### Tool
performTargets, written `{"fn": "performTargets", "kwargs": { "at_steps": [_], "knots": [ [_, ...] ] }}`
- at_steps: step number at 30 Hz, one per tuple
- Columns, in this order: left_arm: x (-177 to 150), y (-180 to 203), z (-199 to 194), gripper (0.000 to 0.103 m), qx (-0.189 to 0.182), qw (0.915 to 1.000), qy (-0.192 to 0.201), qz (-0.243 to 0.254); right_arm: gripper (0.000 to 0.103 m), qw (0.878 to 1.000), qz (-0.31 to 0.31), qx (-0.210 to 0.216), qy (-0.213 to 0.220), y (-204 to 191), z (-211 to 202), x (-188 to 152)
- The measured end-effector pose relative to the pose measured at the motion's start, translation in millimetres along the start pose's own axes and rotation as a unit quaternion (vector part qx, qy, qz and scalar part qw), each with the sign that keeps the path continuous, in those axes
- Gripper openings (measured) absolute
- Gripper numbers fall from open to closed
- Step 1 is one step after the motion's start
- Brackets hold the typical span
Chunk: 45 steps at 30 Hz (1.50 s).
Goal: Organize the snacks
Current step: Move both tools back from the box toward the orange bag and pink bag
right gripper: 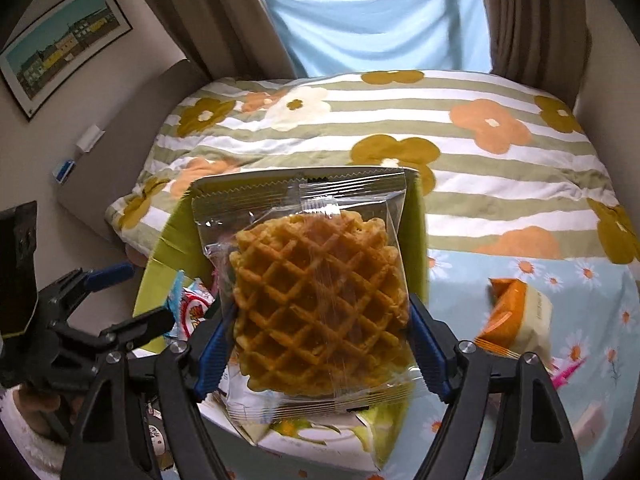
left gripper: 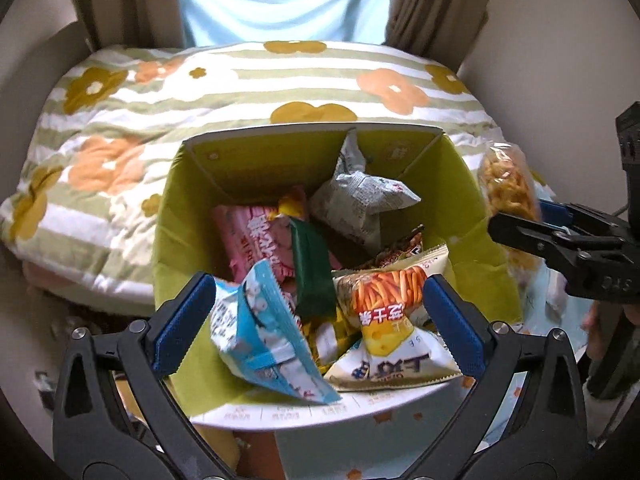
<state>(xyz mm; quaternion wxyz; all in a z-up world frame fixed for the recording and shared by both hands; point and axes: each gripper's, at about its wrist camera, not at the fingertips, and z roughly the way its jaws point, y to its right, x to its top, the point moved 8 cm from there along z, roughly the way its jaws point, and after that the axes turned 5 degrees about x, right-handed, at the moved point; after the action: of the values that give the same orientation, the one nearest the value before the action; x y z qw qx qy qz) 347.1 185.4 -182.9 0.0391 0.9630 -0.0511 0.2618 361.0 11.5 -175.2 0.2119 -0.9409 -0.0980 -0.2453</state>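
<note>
A green box (left gripper: 188, 216) holds several snack packs. My left gripper (left gripper: 320, 320) is open above its near side, with a blue pack (left gripper: 264, 336) and an orange-stick pack (left gripper: 392, 320) lying between the fingers. My right gripper (right gripper: 320, 328) is shut on a clear-wrapped waffle (right gripper: 316, 300) and holds it upright at the box's right edge (right gripper: 418, 232). The waffle pack also shows in the left wrist view (left gripper: 508, 188), beside the box.
The box stands on a daisy-print blue cloth (right gripper: 580, 280). An orange and cream pack (right gripper: 516, 320) lies on the cloth to the right. A striped flower quilt (left gripper: 240, 88) lies behind the box. Curtains hang at the back.
</note>
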Motion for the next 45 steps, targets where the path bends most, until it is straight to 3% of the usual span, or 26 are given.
{"fn": "performTargets", "kwargs": {
  "at_steps": [4, 14, 25, 31, 39, 45],
  "knots": [
    [-7, -4, -8, 0.102, 0.016, 0.9998, 0.006, -0.01, 0.094, 0.999, -0.004, -0.037, 0.003, 4, 1, -7],
    [-39, -8, -10, 0.102, 0.006, 0.9992, -0.004, -0.039, 0.094, 0.999, 0.002, -0.051, 0.004, 6, -9, -40],
    [-38, 12, -26, 0.102, -0.026, 0.9995, 0.015, -0.006, 0.094, 0.997, 0.005, -0.065, 0.029, -7, -33, -48],
    [-30, 45, -29, 0.102, -0.067, 0.997, 0.028, 0.024, 0.094, 0.993, 0.033, -0.097, 0.054, 12, -69, -58],
    [-20, 101, -34, 0.102, -0.101, 0.9925, 0.033, 0.062, 0.094, 0.982, 0.101, -0.141, 0.081, 76, -122, -76],
    [-2, 161, -28, 0.102, -0.109, 0.9892, 0.037, 0.091, 0.094, 0.979, 0.115, -0.144, 0.089, 125, -145, -88]
  ]
}}
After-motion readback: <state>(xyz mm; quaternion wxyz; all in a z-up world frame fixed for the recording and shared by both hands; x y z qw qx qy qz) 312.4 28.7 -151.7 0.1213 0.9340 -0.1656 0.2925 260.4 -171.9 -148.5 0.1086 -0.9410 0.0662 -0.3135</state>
